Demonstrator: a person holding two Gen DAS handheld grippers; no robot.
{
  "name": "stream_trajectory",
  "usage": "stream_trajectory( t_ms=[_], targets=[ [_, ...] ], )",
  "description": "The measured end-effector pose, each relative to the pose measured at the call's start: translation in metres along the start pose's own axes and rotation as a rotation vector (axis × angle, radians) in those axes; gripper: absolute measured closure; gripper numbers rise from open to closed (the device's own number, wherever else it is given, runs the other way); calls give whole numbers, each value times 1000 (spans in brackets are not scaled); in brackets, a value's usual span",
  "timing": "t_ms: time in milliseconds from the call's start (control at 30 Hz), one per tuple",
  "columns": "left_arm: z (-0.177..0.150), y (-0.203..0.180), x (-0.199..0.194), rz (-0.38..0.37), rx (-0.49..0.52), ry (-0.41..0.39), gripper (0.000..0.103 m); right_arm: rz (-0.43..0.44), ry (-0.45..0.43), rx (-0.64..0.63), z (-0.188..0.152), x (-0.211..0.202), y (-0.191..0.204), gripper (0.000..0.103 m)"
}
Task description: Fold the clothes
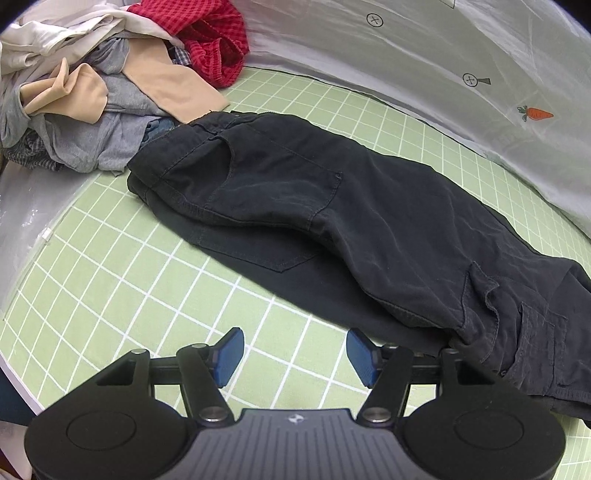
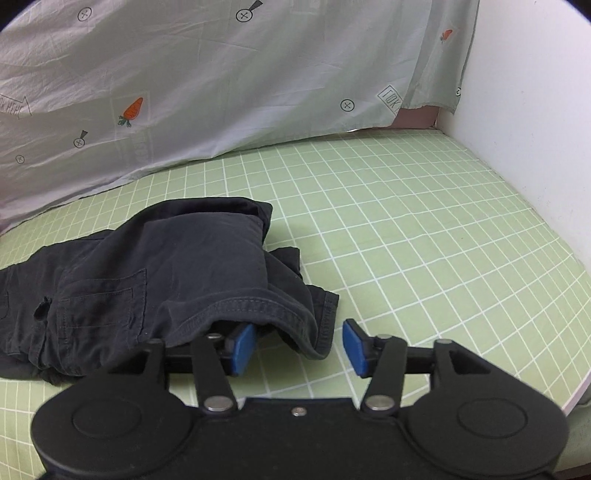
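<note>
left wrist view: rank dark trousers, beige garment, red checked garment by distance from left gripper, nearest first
From the left gripper:
1. Dark trousers, just ahead, running off to the right.
2. Beige garment, far left, on the clothes pile.
3. Red checked garment, behind it at the pile's back.

A green grid-patterned mat [image 2: 406,221] lies under the tool; a carrot-print sheet [image 2: 221,92] hangs beyond it.

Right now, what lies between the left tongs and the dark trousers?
In the left wrist view, only bare green checked sheet separates the open left tongs from the dark trousers.
</note>
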State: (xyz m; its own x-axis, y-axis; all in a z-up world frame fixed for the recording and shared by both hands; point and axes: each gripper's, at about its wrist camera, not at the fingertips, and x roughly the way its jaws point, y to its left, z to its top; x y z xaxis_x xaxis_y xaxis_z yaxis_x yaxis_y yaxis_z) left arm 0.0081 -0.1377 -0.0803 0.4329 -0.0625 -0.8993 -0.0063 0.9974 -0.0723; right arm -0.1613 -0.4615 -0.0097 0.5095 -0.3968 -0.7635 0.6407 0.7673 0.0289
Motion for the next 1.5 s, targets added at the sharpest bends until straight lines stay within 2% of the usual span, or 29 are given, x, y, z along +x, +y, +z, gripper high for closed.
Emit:
stream_trajectory(
  t_ms=[100,200,267,400,533,600,733,833,867,1000,1100,1167,1233,1367,1467,1500],
  targets=[
    [13,2,10,0,6,11,41,20,-6,-12,-4,-3,12,39],
    [27,5,22,-11,13,16,41,-66,22,-82,-10,16,33,38],
    [36,8,30,-14,4,14,41,-120,1,-90,-9,25,42,39],
    [54,23,54,-3,-75,36,41,-208,-58,-109,2,36,55,35],
    [63,37,70,-12,-163,60,41,-220,-137,-126,14,30,61,35],
    [65,40,77,-24,-189,70,41,-232,-145,-175,18,32,66,29],
    [68,41,93,-96,-263,86,40,-236,-76,-210,20,56,64,27],
    [71,40,104,-115,-324,95,41,-223,-57,-203,22,64,58,28],
    [72,39,107,-114,-339,99,41,-212,-63,-203,22,62,58,31],
    [81,39,110,-120,-386,94,44,-168,-89,-203,22,55,56,63],
    [83,39,109,-140,-417,99,49,-137,-108,-203,23,50,55,72],
    [83,41,104,-165,-435,92,53,-145,-135,-184,26,44,52,74],
    [82,43,98,-182,-451,73,53,-159,-152,-176,30,41,49,73],
    [82,47,89,-229,-489,22,53,-163,-134,-166,32,48,45,73],
    [83,53,91,-269,-563,22,53,-172,-110,-159,30,54,42,73],
    [83,54,91,-282,-591,24,52,-171,-104,-151,30,55,40,70]
  ],
)
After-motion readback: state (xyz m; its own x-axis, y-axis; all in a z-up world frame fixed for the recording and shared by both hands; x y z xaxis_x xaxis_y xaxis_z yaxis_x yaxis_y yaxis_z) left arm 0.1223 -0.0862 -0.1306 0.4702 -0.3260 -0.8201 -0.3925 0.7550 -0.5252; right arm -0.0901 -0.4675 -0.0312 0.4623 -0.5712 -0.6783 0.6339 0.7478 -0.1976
